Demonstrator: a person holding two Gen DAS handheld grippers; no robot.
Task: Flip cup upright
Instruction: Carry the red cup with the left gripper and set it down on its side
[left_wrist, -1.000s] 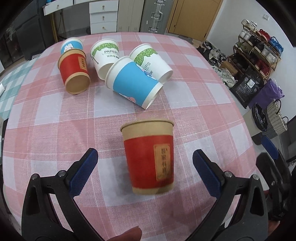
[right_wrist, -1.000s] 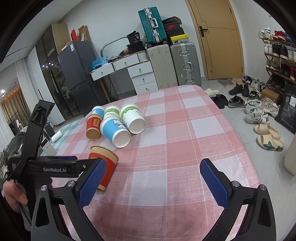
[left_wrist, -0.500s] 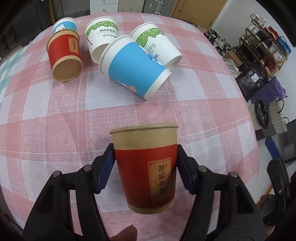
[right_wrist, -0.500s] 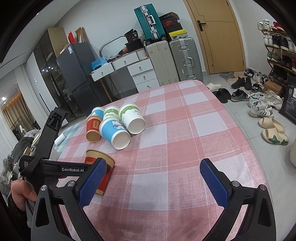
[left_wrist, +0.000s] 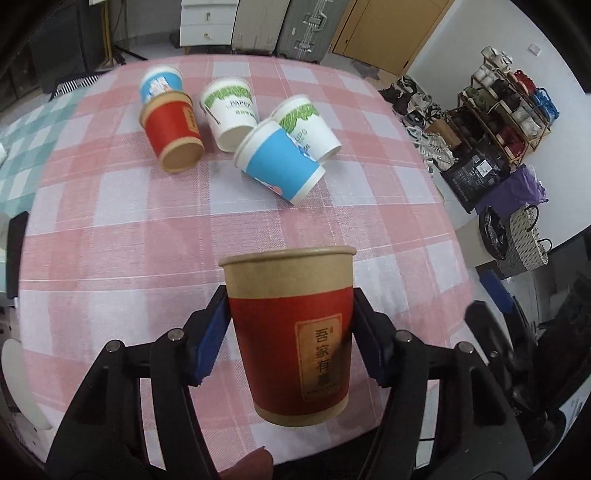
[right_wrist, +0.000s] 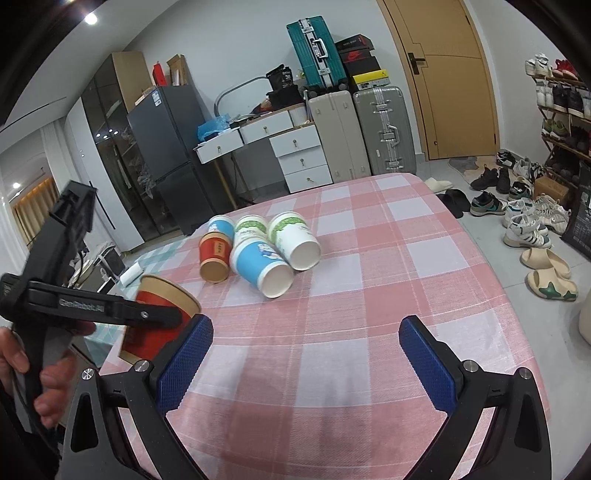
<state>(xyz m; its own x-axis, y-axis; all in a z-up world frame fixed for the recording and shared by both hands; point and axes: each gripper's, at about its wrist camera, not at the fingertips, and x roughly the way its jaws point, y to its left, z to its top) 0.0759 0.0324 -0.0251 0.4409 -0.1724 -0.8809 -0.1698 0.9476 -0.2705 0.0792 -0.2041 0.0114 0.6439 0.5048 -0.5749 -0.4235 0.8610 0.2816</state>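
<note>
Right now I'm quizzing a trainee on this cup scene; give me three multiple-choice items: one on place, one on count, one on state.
1. Where is the red cup with the gold label?
A. between the left gripper's fingers
B. beside the blue cup
C. on the floor

2. How many cups lie clustered on the checked tablecloth?
A. two
B. three
C. five

3. The right gripper is:
A. shut on a cup
B. open
C. out of view

Answers: 1 A, pads press both its sides. 2 C, two blue, two green-printed, one red. 3 B, its fingers stand wide apart.
</note>
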